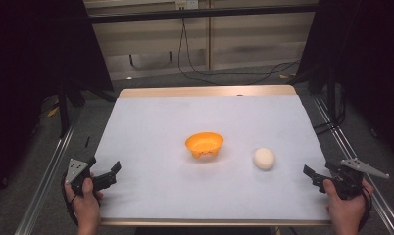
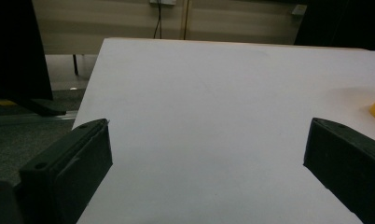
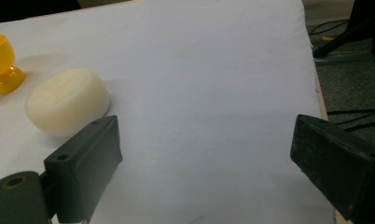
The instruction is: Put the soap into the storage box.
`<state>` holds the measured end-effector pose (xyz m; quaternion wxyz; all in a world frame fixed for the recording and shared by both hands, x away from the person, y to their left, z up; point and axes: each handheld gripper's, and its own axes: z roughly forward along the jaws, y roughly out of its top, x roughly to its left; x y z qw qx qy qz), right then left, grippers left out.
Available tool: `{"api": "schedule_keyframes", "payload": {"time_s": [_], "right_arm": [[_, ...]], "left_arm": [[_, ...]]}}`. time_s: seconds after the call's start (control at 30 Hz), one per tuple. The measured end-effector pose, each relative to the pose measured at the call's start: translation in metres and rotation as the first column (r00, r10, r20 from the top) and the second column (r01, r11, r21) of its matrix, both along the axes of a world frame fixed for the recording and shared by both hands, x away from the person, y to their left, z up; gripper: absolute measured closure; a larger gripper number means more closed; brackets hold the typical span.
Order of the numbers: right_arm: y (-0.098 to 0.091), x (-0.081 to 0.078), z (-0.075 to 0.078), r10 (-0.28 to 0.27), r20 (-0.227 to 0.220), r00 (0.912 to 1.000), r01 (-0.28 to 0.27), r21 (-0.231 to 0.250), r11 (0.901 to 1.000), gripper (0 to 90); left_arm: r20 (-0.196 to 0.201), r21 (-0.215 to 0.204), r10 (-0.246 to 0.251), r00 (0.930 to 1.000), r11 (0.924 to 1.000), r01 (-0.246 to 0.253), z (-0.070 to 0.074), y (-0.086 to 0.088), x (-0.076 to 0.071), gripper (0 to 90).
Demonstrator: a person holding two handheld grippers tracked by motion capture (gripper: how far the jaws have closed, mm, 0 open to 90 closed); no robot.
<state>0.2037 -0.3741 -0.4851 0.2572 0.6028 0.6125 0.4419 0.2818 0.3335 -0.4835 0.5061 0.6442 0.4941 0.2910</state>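
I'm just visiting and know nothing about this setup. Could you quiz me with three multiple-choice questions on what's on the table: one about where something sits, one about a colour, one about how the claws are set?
1. Where does the white round block lie relative to the bowl?
A. Inside it
B. On the table beside it, toward the right claw
C. Beyond it, at the far edge

2. What colour is the bowl?
A. Orange
B. Blue
C. Green

3. How is the left claw set?
A. Shut on the bowl
B. Shut on the block
C. Open, holding nothing

Answers:
1 B: the high view shows the block apart from the bowl, on the right claw's side.
2 A: it looks orange from above and in the right gripper view.
3 C: the left gripper view shows its jaws wide apart over bare table.
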Motion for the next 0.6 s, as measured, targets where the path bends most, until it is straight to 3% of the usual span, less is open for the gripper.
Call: {"api": "schedule_keyframes", "payload": {"time_s": [0.33, 0.6], "right_arm": [[0.005, 0.001, 0.003, 0.004, 0.017, 0.9998, -0.003, -0.048, 0.9988, 16.1], [0.017, 0.012, 0.009, 0.083, -0.061, 0.9947, -0.089, -0.094, 0.9916, 18.8]], "left_arm": [[0.007, 0.009, -0.008, 0.9999, 0.9999, 0.008, 0.000, 0.000, -0.001, 1.0], [0.004, 0.008, 0.002, 1.0000, 1.0000, -0.002, 0.000, 0.000, 0.000, 0.9]]}}
